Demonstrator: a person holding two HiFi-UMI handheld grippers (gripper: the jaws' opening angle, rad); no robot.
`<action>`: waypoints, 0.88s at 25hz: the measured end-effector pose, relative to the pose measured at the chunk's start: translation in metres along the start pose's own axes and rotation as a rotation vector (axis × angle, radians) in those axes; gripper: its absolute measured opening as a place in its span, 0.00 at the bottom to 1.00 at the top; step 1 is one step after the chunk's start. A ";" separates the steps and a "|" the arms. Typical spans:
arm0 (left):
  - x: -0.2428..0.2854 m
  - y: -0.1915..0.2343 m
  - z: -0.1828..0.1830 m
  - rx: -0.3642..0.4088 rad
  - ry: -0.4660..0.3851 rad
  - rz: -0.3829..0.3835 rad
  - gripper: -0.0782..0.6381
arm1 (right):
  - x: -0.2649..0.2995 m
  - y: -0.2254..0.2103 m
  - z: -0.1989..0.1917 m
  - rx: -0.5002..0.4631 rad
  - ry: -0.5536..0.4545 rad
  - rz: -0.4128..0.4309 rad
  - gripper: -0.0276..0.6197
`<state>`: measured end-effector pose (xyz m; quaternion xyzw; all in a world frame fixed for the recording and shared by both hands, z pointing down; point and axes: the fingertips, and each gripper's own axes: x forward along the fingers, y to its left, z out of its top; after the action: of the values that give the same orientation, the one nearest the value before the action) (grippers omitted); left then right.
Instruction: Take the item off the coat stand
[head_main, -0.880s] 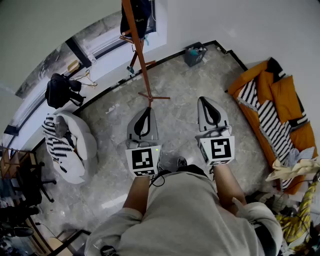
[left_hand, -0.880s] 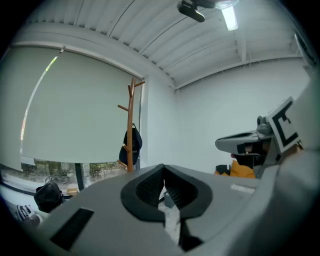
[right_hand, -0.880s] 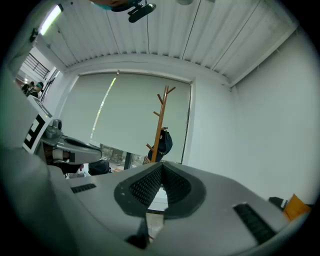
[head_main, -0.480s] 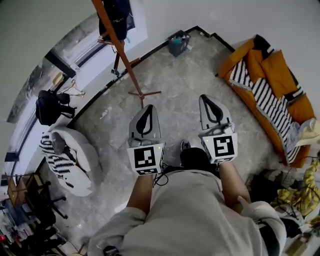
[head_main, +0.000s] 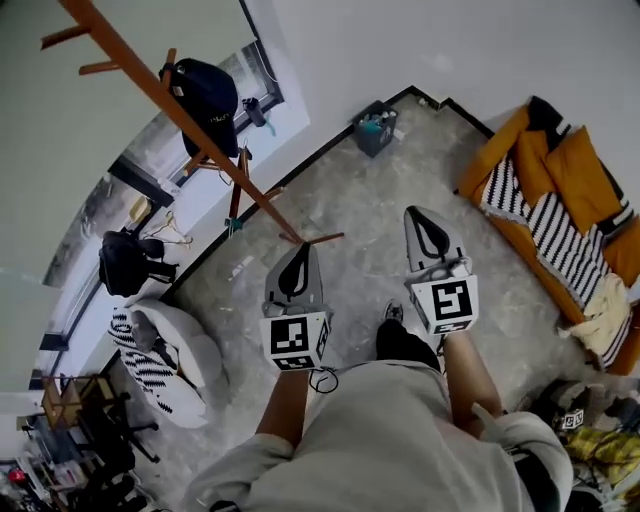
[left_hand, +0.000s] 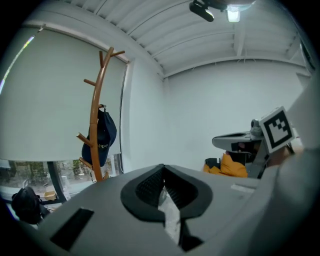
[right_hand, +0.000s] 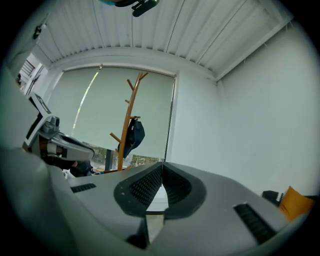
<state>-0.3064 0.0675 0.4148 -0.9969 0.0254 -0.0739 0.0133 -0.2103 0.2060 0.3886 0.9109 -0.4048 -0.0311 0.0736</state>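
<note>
A wooden coat stand rises at the upper left of the head view, with a dark navy cap hanging on one of its pegs. The stand and cap also show at the left of the left gripper view, and the stand with cap near the middle of the right gripper view. My left gripper and right gripper are held side by side in front of my body, both shut and empty, well short of the cap.
A dark bag hangs by the window. A white seat with a striped cloth stands at the left. An orange and striped sofa lines the right wall. A small bin sits in the far corner.
The view has tilted up and swung: the coat stand now reaches across the upper left and the cap shows more fully. Both grippers keep their places, shut.
</note>
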 end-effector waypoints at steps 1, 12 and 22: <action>0.016 0.003 0.003 -0.001 0.005 0.014 0.12 | 0.012 -0.012 0.000 0.008 -0.010 0.018 0.05; 0.163 -0.021 0.019 -0.005 0.038 0.039 0.12 | 0.082 -0.100 -0.035 0.038 0.023 0.154 0.05; 0.272 -0.004 0.021 -0.017 0.039 0.020 0.12 | 0.153 -0.141 -0.062 0.046 0.063 0.200 0.05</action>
<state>-0.0342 0.0571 0.4340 -0.9950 0.0362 -0.0930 0.0050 0.0035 0.1926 0.4281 0.8680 -0.4917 0.0147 0.0680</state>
